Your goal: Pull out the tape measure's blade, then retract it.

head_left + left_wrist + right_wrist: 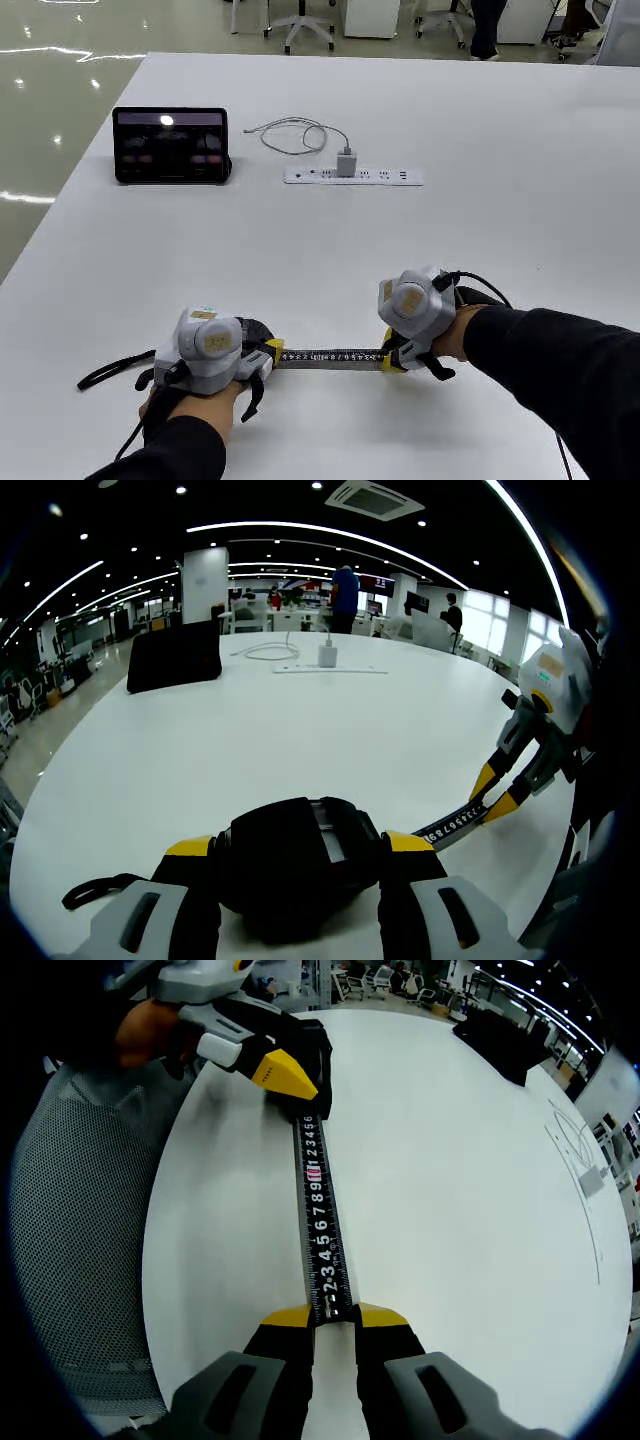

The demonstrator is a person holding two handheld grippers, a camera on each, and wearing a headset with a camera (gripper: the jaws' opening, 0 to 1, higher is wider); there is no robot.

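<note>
**Desk:** Where is the tape measure?

**Me:** At the near edge of the white counter (400, 240). My left gripper (300, 845) is closed around the black tape measure case (295, 875), one yellow-tipped jaw on each flank. The case's black strap (95, 890) lies on the counter to its left.

**Desk:** And the blade?

**Me:** Out. The blade (318, 1220) runs straight from the case to my right gripper (332, 1315), whose jaws stand narrow and pinch the blade's end between their yellow tips. It is dark with pale numerals and has a red mark partway along. It sits low over the counter; I cannot tell whether it touches.

**Desk:** Anything else in frame?

**Me:** Well beyond us, toward the far left, a dark tablet (170, 144) stands propped. To its right lies a white power strip (385, 177) with a white charger (346, 162) plugged in, and the charger's cable (295, 135) is looped behind it.
</note>
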